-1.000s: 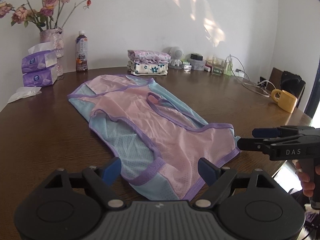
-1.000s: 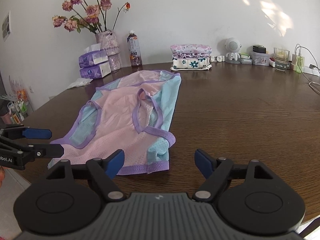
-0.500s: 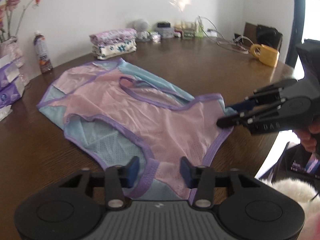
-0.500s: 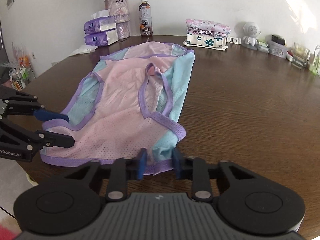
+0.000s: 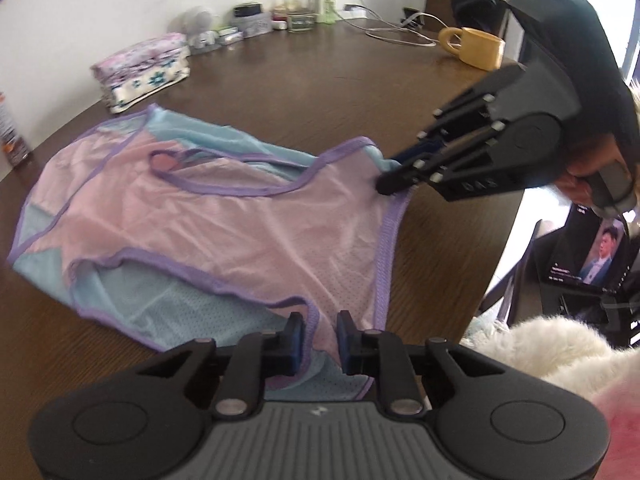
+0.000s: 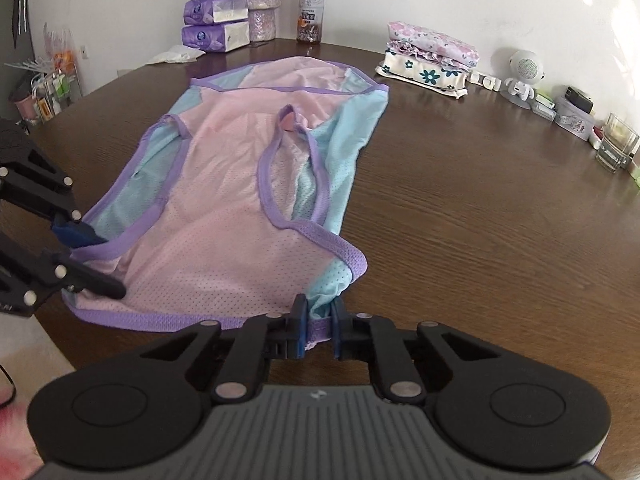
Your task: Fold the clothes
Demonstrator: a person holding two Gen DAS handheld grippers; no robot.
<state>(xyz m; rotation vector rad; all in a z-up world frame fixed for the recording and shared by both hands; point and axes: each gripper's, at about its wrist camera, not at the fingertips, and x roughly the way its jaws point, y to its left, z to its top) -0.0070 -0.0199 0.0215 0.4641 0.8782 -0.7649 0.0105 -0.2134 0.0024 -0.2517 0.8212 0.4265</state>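
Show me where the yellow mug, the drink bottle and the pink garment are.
yellow mug (image 5: 482, 49), left wrist view, on its side wall.
drink bottle (image 6: 311, 10), right wrist view, on its label.
pink garment (image 6: 224, 184), right wrist view, on its pink middle panel.

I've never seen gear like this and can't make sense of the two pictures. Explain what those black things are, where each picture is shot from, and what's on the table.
There is no robot here. A person holds a pair of hand-held tongs in each hand, and each pair carries a wide-angle camera looking out along its fingers.

One picture comes from the left tongs, the other from the right tongs. Each view also shows the other pair off to one side.

On the brown table lies a pink, blue and purple mesh vest, spread flat. Both tongs are closed on its near edge, one at each corner. Further back sit folded clothes, tissue packs, a bottle and a yellow mug.
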